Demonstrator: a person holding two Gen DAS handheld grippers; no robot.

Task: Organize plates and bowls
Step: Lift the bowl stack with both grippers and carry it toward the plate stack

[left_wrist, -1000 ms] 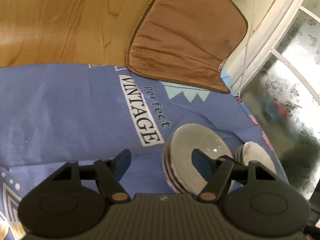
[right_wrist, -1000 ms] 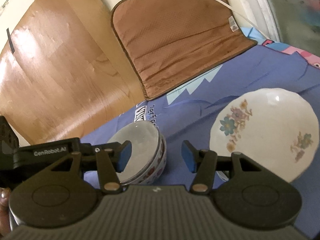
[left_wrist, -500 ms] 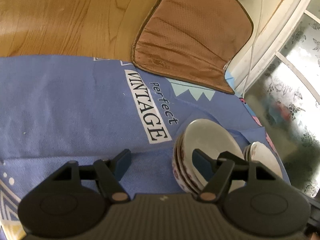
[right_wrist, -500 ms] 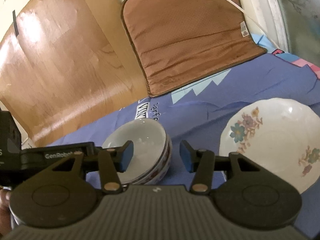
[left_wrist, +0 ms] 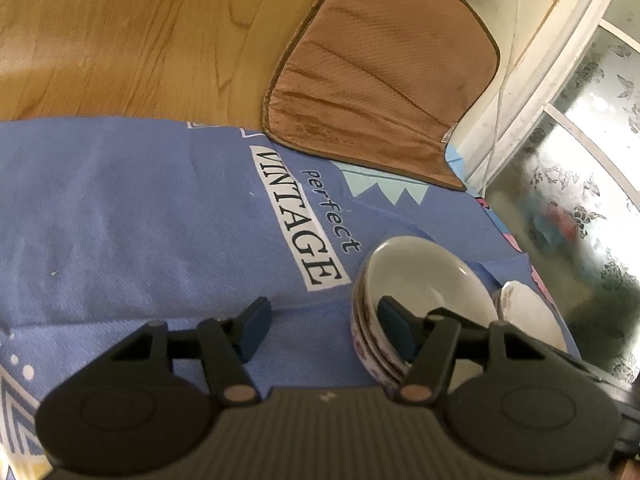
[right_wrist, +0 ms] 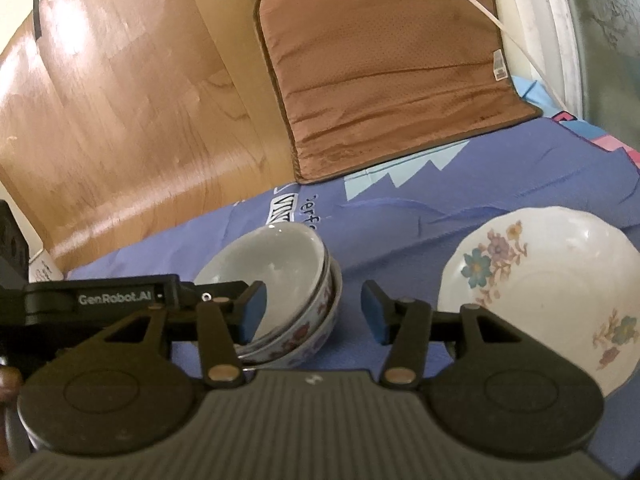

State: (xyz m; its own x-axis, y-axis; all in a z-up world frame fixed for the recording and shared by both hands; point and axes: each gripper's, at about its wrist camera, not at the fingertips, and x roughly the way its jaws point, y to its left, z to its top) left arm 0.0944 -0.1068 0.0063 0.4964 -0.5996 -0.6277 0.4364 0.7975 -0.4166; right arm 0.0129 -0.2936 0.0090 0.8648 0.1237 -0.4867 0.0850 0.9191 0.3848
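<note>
A stack of grey bowls with floral outsides sits on the blue cloth. My left gripper straddles the stack's near wall, its right finger inside the top bowl. Its jaws are closing, but the pads stand off the wall. In the right wrist view the same stack lies between my right gripper's open fingers, the left one over the bowl's inside. One left gripper finger reaches in from the left. A white floral plate lies to the right, also seen as the plate beyond the stack.
A brown cushion lies at the cloth's far edge on the wooden floor. A white cord runs along the wall and a frosted floral glass door stands at the right. Part of a hand shows at the lower left.
The bowl stack, tilted up on its side a second ago, now sits flat on the cloth. The left gripper's jaws have narrowed slightly. The right gripper has rolled a little.
</note>
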